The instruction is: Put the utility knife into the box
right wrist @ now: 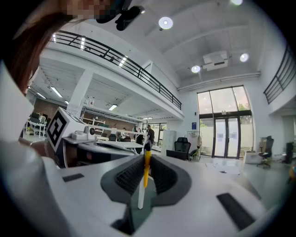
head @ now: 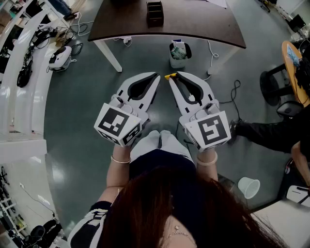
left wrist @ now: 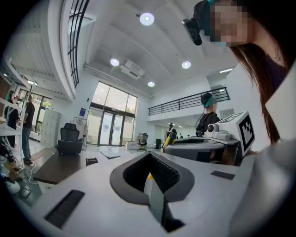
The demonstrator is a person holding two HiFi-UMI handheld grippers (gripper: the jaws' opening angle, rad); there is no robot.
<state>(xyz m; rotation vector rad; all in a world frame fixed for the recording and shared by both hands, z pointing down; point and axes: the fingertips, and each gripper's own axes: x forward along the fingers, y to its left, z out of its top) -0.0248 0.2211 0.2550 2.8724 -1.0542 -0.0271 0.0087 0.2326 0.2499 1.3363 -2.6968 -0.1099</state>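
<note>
In the head view both grippers are held up side by side over the floor, tips toward a dark brown table (head: pixel 203 24). My right gripper (head: pixel 172 76) is shut on a yellow utility knife (head: pixel 170 76), whose end pokes out at the tip. The right gripper view shows that knife (right wrist: pixel 146 166) standing upright between the closed jaws. My left gripper (head: pixel 156 75) is shut, and I see nothing held in it. A black open box (head: pixel 155 13) stands on the table well beyond both tips; the box (left wrist: pixel 91 161) also shows in the left gripper view.
A small bin (head: pixel 178 53) with stuff in it stands on the floor by the table's edge. An office chair (head: pixel 278 89) and a person's dark leg (head: pixel 266 135) are at the right. A paper cup (head: pixel 248 186) lies lower right. White counters (head: pixel 19 97) run along the left.
</note>
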